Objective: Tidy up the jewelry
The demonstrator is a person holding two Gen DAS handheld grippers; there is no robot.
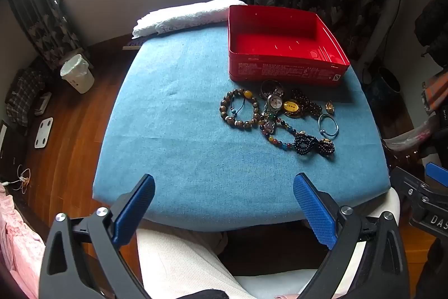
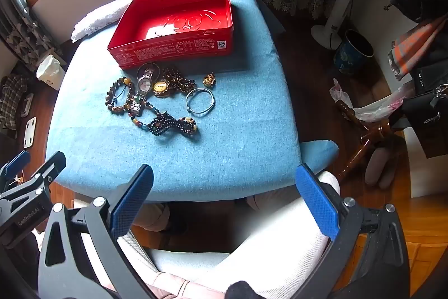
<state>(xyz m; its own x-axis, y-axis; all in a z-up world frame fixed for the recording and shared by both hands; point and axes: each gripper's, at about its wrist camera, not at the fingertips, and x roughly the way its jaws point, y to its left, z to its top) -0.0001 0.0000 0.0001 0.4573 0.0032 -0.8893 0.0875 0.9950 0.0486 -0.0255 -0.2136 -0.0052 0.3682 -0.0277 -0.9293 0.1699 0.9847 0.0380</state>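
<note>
An empty red tin box [image 1: 282, 46] [image 2: 179, 27] stands at the back of a blue-covered table [image 1: 182, 131] [image 2: 238, 131]. In front of it lies a heap of jewelry: a brown bead bracelet [image 1: 239, 108] [image 2: 119, 97], a wristwatch [image 1: 273, 102] [image 2: 144, 83], a yellow pendant [image 1: 291, 107] [image 2: 161, 87], a thin blue bangle [image 1: 329, 125] [image 2: 200, 101], a small gold charm [image 1: 329, 106] [image 2: 209, 80] and a dark bead strand [image 1: 313, 143] [image 2: 173, 125]. My left gripper [image 1: 224, 203] and right gripper [image 2: 224, 195] both hover open over the table's near edge, holding nothing.
A folded white cloth [image 1: 184, 16] [image 2: 109, 13] lies at the back left of the table. The person's white-trousered legs [image 1: 179, 265] are below the grippers. A white bin [image 1: 78, 73], a floor scale [image 1: 43, 132], a blue pot [image 2: 354, 52] and a fan stand [image 2: 333, 32] stand on the wooden floor.
</note>
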